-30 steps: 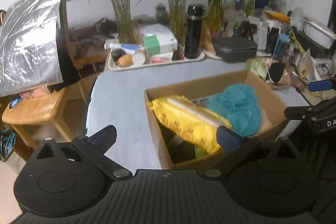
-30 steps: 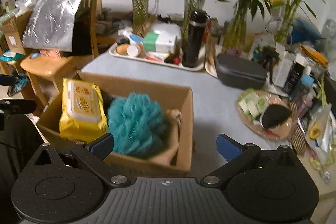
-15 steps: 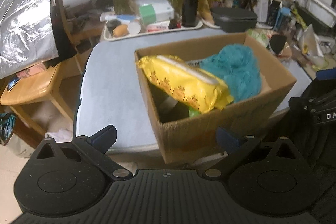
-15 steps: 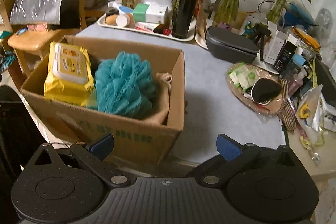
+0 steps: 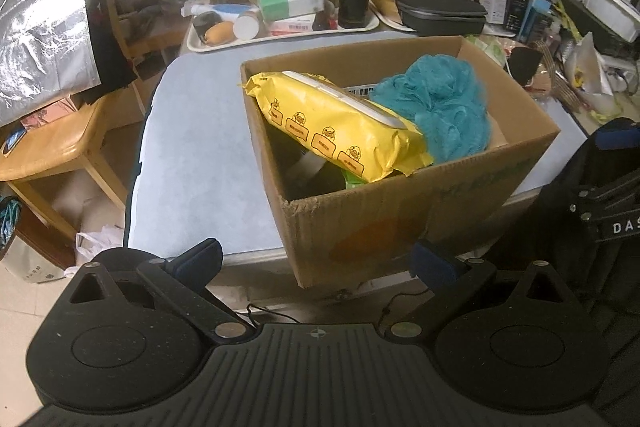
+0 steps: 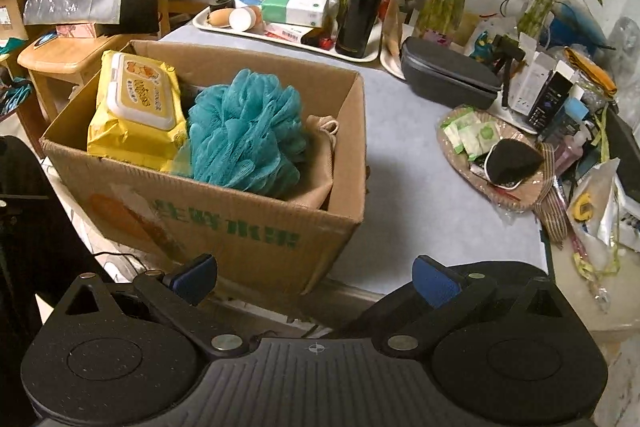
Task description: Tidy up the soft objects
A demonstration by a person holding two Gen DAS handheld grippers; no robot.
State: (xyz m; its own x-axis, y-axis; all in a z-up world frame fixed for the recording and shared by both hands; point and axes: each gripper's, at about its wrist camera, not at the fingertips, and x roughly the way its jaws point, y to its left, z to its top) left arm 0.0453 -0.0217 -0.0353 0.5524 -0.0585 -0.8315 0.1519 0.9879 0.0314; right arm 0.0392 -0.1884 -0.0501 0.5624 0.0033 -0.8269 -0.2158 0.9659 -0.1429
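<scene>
A cardboard box (image 5: pixel 420 203) (image 6: pixel 224 223) stands at the near edge of the grey table (image 5: pixel 200 147). In it lie a yellow wet-wipe pack (image 5: pixel 340 127) (image 6: pixel 136 107), a teal mesh bath pouf (image 5: pixel 444 103) (image 6: pixel 244 135) and a beige cloth bag (image 6: pixel 320 163). My left gripper (image 5: pixel 316 261) is open and empty, held off the table's near edge in front of the box. My right gripper (image 6: pixel 316 277) is open and empty, also in front of the box and below its rim.
A white tray (image 6: pixel 280 35) with a black flask (image 6: pixel 360 3) and tissue boxes stands at the back. A dark case (image 6: pixel 448 79), a woven mat with sachets (image 6: pixel 492 151), vases of bamboo and clutter fill the right. A wooden stool (image 5: pixel 48 151) stands left.
Both grippers have pulled back and away from the box. The box and table now look farther off and the table's near edge shows. The box contents have not moved.
</scene>
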